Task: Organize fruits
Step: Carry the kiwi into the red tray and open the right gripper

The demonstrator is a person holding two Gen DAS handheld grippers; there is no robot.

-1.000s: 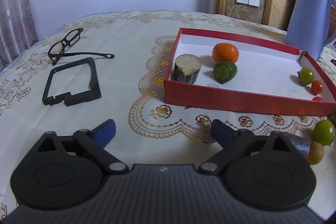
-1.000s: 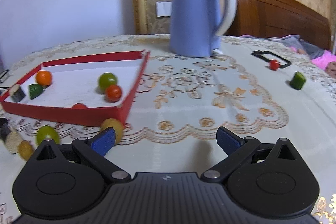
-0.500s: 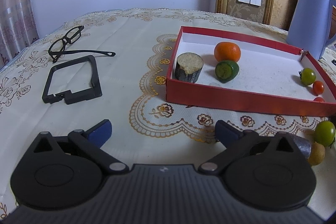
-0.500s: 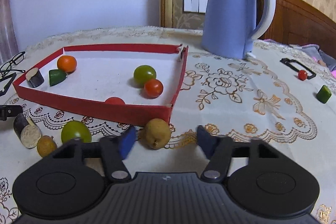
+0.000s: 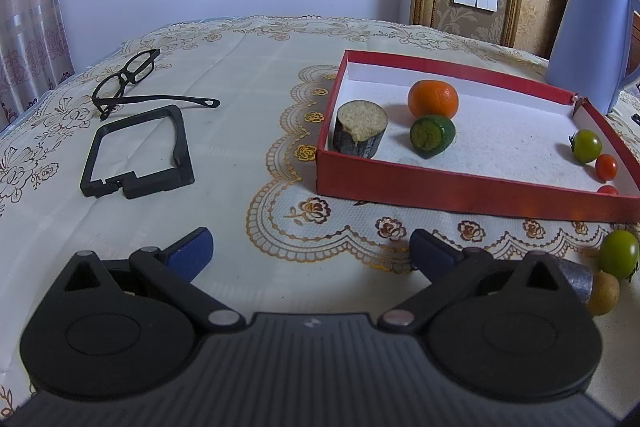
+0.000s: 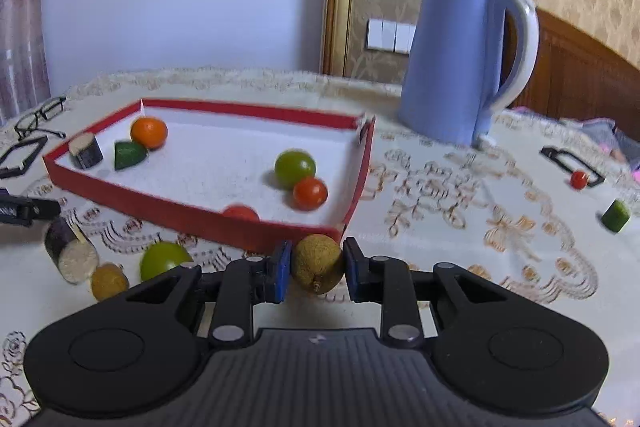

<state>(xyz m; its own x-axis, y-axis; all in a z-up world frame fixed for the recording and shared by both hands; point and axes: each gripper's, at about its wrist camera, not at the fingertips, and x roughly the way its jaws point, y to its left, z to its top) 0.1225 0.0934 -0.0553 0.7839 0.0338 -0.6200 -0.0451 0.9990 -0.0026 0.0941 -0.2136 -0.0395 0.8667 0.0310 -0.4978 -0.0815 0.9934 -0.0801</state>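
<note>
A red tray (image 6: 192, 217) (image 5: 460, 189) holds an orange (image 6: 149, 133) (image 5: 433, 99), a green piece (image 6: 128, 155) (image 5: 433, 135), a dark cut stump (image 6: 85, 151) (image 5: 361, 128), a green tomato (image 6: 295, 167) (image 5: 587, 145) and red tomatoes (image 6: 310, 193). My right gripper (image 6: 315, 269) is shut on a small brown-yellow fruit (image 6: 317, 263) just in front of the tray's near right corner. My left gripper (image 5: 312, 253) is open and empty over the tablecloth, left of the tray. Loose on the cloth lie a green tomato (image 6: 164, 261) (image 5: 619, 254), a yellow fruit (image 6: 109, 281) (image 5: 604, 293) and a dark cut piece (image 6: 70, 251).
A blue kettle (image 6: 460, 63) (image 5: 588, 39) stands behind the tray. Glasses (image 5: 128, 79) and a black frame (image 5: 136, 151) lie to the left. To the right are another black frame (image 6: 570, 159), a red tomato (image 6: 579, 179) and a green piece (image 6: 616, 215).
My right gripper swung left toward the tray, moved up to the brown-yellow fruit and closed on it. The left gripper hardly moved.
</note>
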